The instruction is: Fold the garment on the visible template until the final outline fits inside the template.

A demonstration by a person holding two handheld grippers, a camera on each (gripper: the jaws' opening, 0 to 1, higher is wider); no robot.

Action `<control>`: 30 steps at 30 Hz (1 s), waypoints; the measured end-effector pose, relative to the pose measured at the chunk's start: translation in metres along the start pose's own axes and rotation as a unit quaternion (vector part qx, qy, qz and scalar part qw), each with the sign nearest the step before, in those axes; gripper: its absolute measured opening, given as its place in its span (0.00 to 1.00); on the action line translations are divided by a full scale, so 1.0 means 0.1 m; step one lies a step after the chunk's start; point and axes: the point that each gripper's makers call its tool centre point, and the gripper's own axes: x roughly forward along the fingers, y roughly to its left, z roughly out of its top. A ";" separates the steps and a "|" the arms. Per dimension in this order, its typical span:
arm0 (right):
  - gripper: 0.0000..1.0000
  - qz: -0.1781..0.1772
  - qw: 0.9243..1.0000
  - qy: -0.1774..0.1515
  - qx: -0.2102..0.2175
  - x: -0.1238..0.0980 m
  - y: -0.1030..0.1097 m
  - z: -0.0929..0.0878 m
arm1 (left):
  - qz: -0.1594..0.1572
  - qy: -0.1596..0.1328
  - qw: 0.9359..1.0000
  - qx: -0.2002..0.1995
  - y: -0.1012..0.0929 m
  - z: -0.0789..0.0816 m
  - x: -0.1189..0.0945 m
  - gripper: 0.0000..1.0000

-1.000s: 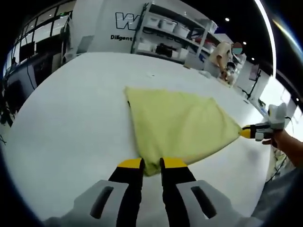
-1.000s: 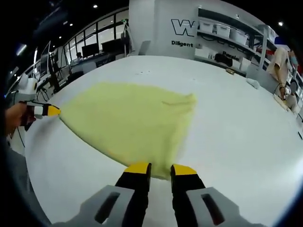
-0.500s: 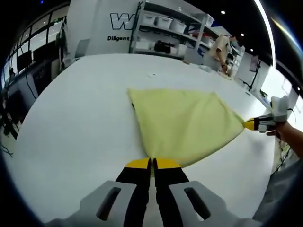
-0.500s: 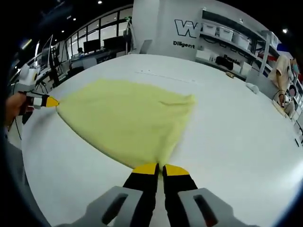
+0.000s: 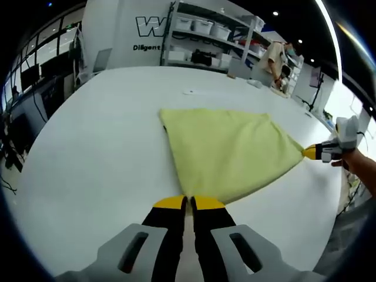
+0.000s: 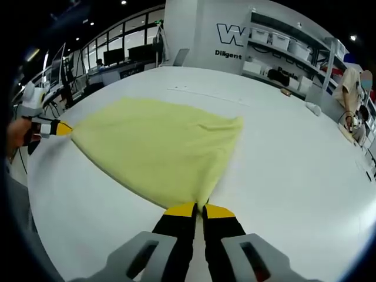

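Yellow garment (image 5: 226,154) lies flat on the white table (image 5: 88,147), spread in a rough fan or triangle. Fabric looks thin and limp; a few soft creases near the far edge in the right gripper view (image 6: 153,150). No template outline that I can make out on the tabletop; can't tell where it sits.

Cloth is stretched between the two grippers. One corner comes to a point at the left gripper (image 5: 188,202); the opposite corner tapers to the right gripper (image 6: 198,210). Long axis of the garment runs gripper to gripper; the bulk lies forward of both sets of fingers, away from the person. The far edge rests free on the table, held by nothing.

Left gripper: jaws closed nearly together, pinching the near corner of the cloth. Also seen in the right gripper view, at the left, with a hand behind it. Right gripper: jaws likewise narrow, clamped on its corner; it appears in the left gripper view at far right.

Judgement: both arms equally engaged, so any fold would likely carry the held corners forward over the free edge.

Beyond the table: shelving with bins (image 5: 211,35), wall lettering, a person standing at right.
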 end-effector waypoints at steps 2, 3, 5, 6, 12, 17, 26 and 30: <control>0.00 0.000 1.000 0.001 0.000 0.00 0.00 0.00 | 0.000 0.002 1.000 0.000 0.01 -0.03 -0.01 0.06; 0.00 0.000 1.000 0.001 0.000 0.00 0.00 0.00 | -0.001 0.002 1.000 -0.001 0.00 -0.03 -0.01 0.06; 0.00 0.001 1.000 0.002 -0.001 0.01 0.02 -0.01 | -0.004 0.004 1.000 -0.005 -0.01 -0.05 -0.01 0.07; 0.00 0.001 1.000 0.002 -0.001 0.01 0.02 -0.01 | -0.004 0.007 1.000 -0.003 -0.02 -0.06 0.00 0.07; 0.00 0.002 1.000 0.003 -0.003 0.01 0.02 -0.01 | -0.013 0.016 1.000 -0.007 -0.06 -0.09 0.06 0.00; 0.00 0.000 1.000 0.004 -0.004 0.01 0.01 -0.02 | -0.004 0.014 1.000 0.010 -0.02 -0.03 0.03 0.00; 0.00 0.000 1.000 0.005 -0.004 0.01 0.01 -0.02 | 0.023 0.019 0.999 0.014 0.15 -0.01 -0.03 0.00; 0.00 0.000 1.000 0.006 -0.003 0.01 0.01 -0.02 | 0.013 0.025 0.999 0.017 0.08 -0.04 -0.01 0.00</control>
